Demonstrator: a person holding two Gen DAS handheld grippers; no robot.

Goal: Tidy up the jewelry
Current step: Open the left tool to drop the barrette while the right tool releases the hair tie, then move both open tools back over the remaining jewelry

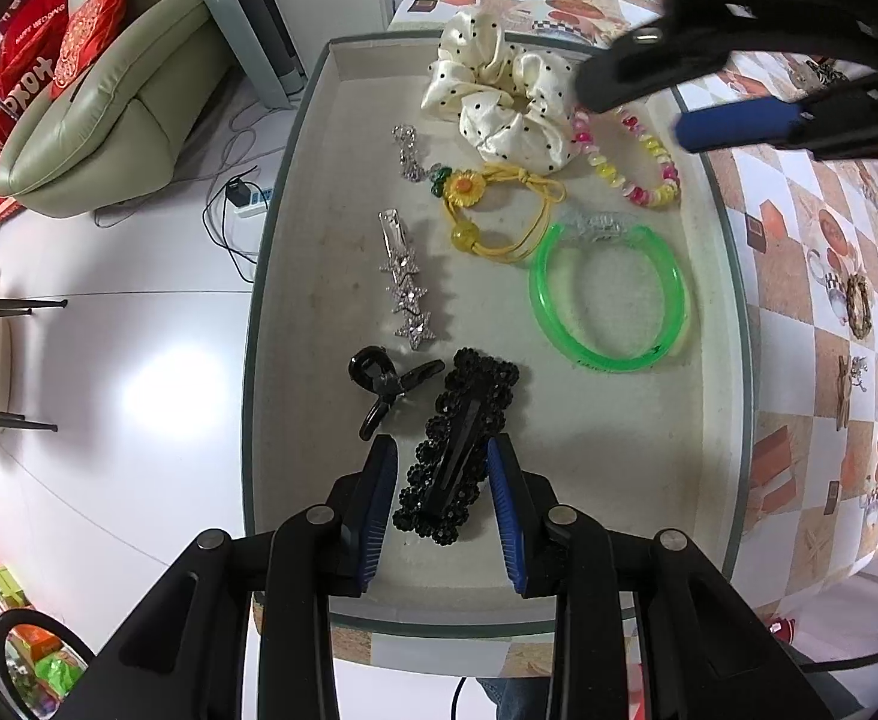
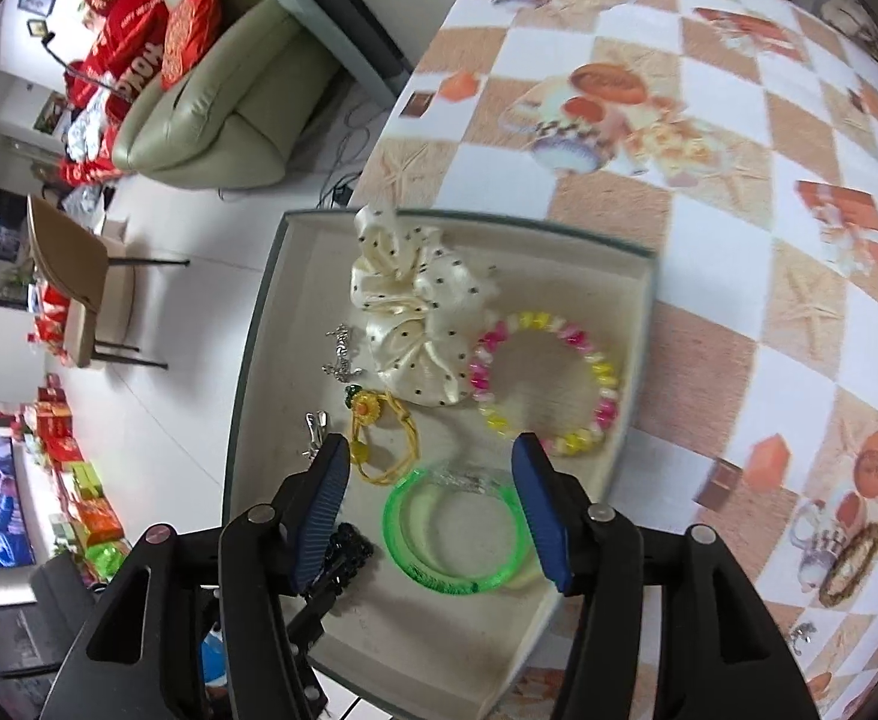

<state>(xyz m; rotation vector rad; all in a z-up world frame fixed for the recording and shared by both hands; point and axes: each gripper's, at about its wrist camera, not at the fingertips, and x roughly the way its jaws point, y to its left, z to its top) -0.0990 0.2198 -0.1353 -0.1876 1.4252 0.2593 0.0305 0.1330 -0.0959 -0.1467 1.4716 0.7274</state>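
Observation:
A shallow beige tray holds the jewelry. My left gripper is open, its fingers on either side of a black beaded hair clip at the tray's near end. A small black claw clip lies to its left, a silver star clip farther on. My right gripper is open and empty, hovering above the green bangle; it also shows in the left wrist view at the top right. A cream dotted scrunchie, a pink-yellow bead bracelet and a yellow sunflower hair tie lie beyond.
The tray sits at the edge of a table with a checked cloth. A small woven ring and a little charm lie on the cloth to the right. Floor, a sofa and a chair lie to the left.

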